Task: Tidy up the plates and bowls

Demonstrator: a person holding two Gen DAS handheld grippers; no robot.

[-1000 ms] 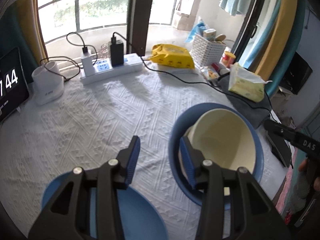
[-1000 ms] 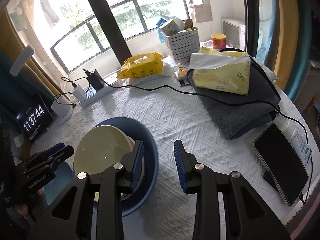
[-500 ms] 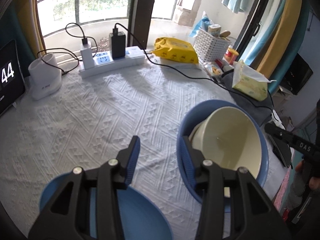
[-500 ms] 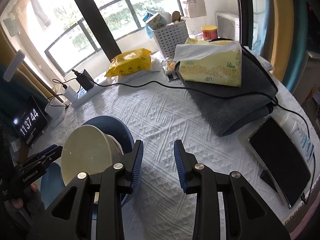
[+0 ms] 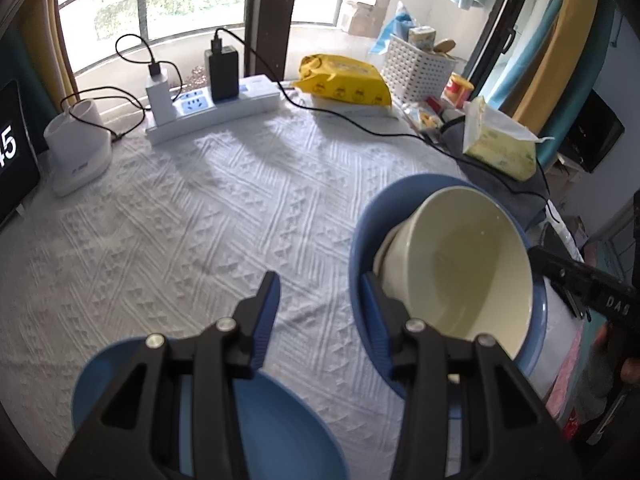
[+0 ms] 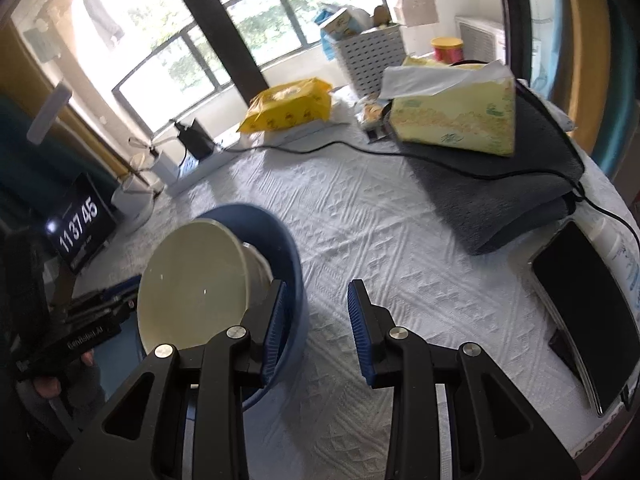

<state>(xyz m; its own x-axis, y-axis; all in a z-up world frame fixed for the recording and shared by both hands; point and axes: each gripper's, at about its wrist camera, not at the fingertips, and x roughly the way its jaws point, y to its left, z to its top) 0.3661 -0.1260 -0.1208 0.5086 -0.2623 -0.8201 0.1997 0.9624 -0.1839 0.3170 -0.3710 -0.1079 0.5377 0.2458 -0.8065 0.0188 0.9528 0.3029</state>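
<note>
A cream bowl (image 5: 460,264) sits tilted inside a larger blue bowl (image 5: 360,240) on the white tablecloth; both show in the right wrist view too, the cream bowl (image 6: 192,280) and the blue bowl (image 6: 288,252). A blue plate (image 5: 280,420) lies under my left gripper (image 5: 320,300), which is open and empty, its right finger beside the blue bowl's rim. My right gripper (image 6: 316,308) is open and empty, its left finger at the blue bowl's right side.
A power strip (image 5: 212,112) with chargers and cables, a white holder (image 5: 78,148), a yellow packet (image 5: 344,84), a white basket (image 5: 416,68), a tissue box (image 6: 456,116) on a grey towel (image 6: 512,184), a tablet (image 6: 592,320) and a clock display (image 6: 80,220).
The cream bowl has tipped further onto its side within the blue bowl. Both grippers have shifted a little, the views tilting; their jaws stay open.
</note>
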